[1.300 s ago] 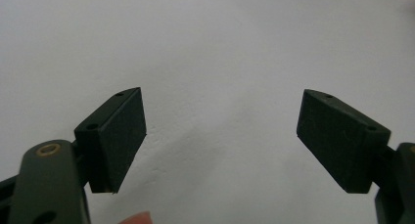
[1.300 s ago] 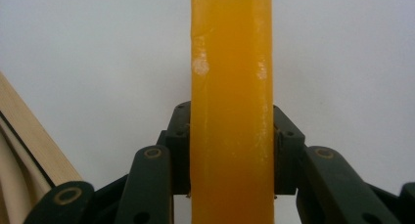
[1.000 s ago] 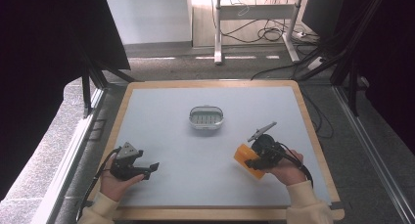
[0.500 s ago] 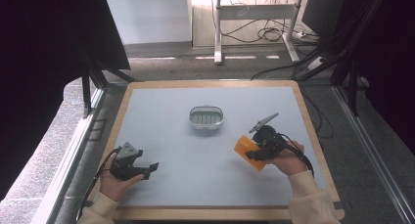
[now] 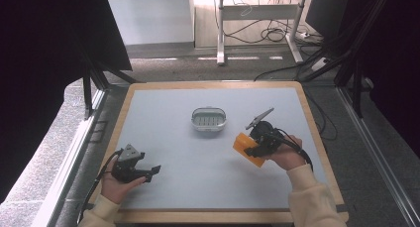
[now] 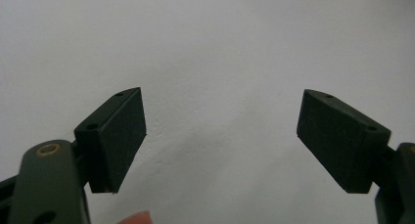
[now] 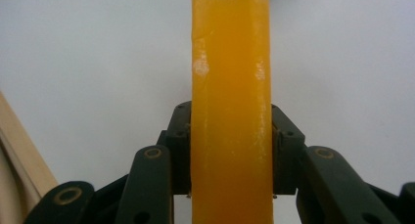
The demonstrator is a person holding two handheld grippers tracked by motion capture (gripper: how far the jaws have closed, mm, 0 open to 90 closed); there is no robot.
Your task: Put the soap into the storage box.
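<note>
The right gripper (image 5: 251, 148) is clamped on an orange bar of soap (image 5: 249, 148), held at about four o'clock from the middle of the table (image 5: 163, 113), with the person's right hand (image 5: 282, 152) wrapped around the gripper's body behind it. In the right gripper view the orange bar of soap (image 7: 230, 111) stands on edge between the two black pads, which press flat against its broad faces; the bar runs up past the pads to the top of that view, its upper end slightly chipped and its surface marked with a few pale scuffs. Seen from the high view, the soap hangs tilted just above the pale grey tabletop, apart from it. A small grey oval soap dish (image 5: 208, 119) with a ribbed floor sits near the table's centre, at about ten o'clock from the held soap and close to it but not touching. The left gripper (image 5: 148, 171) rests at about seven o'clock on the table in the left hand (image 5: 116, 185), its jaws spread wide with nothing between them; the left gripper view shows bare tabletop between the two pads (image 6: 120, 136).
</note>
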